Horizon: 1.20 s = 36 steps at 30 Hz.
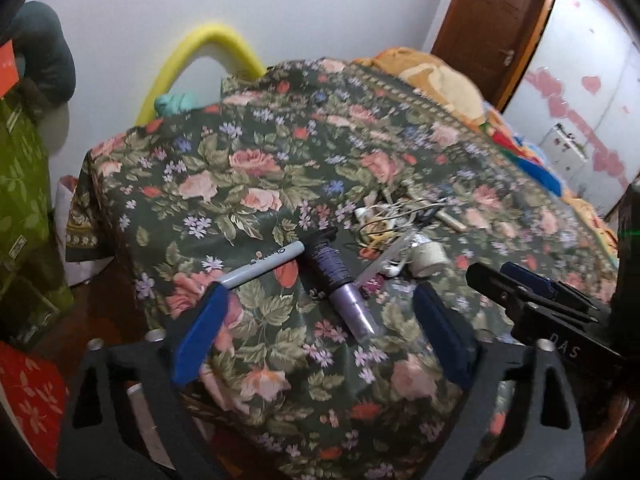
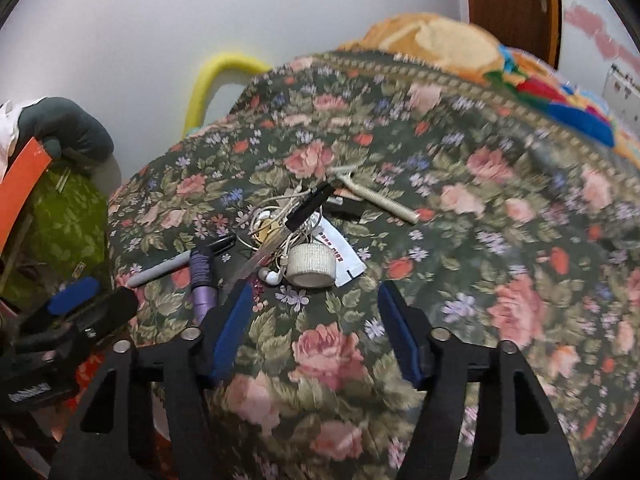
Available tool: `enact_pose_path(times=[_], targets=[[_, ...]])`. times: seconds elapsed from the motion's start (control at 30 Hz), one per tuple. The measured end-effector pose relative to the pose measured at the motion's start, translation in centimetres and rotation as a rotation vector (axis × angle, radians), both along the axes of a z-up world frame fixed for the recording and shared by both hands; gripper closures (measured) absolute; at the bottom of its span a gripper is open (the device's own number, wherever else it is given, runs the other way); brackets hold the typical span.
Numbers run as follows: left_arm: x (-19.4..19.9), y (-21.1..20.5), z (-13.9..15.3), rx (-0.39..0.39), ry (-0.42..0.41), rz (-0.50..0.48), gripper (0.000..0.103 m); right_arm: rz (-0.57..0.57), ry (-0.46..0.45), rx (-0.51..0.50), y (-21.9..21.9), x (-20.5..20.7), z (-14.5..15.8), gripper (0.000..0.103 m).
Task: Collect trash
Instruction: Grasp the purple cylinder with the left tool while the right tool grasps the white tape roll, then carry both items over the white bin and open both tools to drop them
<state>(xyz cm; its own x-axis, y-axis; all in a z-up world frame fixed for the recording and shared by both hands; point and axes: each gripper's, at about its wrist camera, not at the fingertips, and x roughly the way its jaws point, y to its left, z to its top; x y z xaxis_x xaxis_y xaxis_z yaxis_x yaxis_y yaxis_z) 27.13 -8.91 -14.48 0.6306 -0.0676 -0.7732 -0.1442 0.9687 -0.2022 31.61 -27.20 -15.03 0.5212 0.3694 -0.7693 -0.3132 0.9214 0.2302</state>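
From the left wrist camera, the left tool (image 1: 320,328) hangs over the near edge of a flowered cloth (image 1: 248,168), its blue pads spread wide with nothing between them. Just ahead of the pads lie a grey marker (image 1: 262,262) and a purple tube (image 1: 342,286) side by side, the marker's near end close to the left pad. Beyond them sits the trash pile: a tangle of white earphone cord (image 1: 384,220) and a roll of pale tape (image 1: 428,258). The right tool (image 1: 520,292) shows at the right edge, above the cloth. A yellow foam bar (image 1: 216,40) leans on the wall behind.

From the right wrist camera, the right tool (image 2: 316,328) also stands spread, empty, low over the cloth (image 2: 500,200). The tape roll (image 2: 310,266) lies just ahead between its pads, touching a white sachet (image 2: 344,254) and the cord tangle (image 2: 280,220). A black clip-like piece (image 2: 308,206) rests on the cords, though blur leaves its kind unclear. A pale stick (image 2: 380,198) lies behind. The marker (image 2: 160,270) and purple tube (image 2: 203,280) lie to the left, near the left tool (image 2: 76,300).
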Motion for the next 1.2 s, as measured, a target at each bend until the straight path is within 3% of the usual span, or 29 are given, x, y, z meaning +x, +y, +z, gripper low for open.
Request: enact_pose_path(times=[0.07, 0.17, 0.33, 0.57, 0.97, 1.2], targets=[[1.0, -0.4, -1.0, 0.014, 0.029, -0.003, 0.028, 0.009, 0.036, 0.021, 0.2, 1.1, -1.1, 0.052], [2.2, -1.1, -2.2, 0.03, 0.056, -0.003, 0.034, 0.011, 0.078, 0.059, 0.2, 2.4, -2.2, 0.059], [3.7, -1.6, -3.6, 0.022, 0.096, 0.0, 0.044, 0.01, 0.127, 0.12, 0.3, 4.0, -3.5, 0.06], [5.3, -0.8, -5.3, -0.062, 0.149, 0.069, 0.061, 0.035, 0.15, 0.146, 0.8, 4.7, -4.2, 0.071], [6.0, -2.2, -5.6, -0.026, 0.171, 0.049, 0.076, 0.01, 0.088, 0.084, -1.1, 2.3, -2.4, 0.071], [4.3, -2.7, -4.0, -0.067, 0.145, -0.015, 0.078, -0.009, 0.087, 0.068, -1.8, 0.8, -1.5, 0.072]])
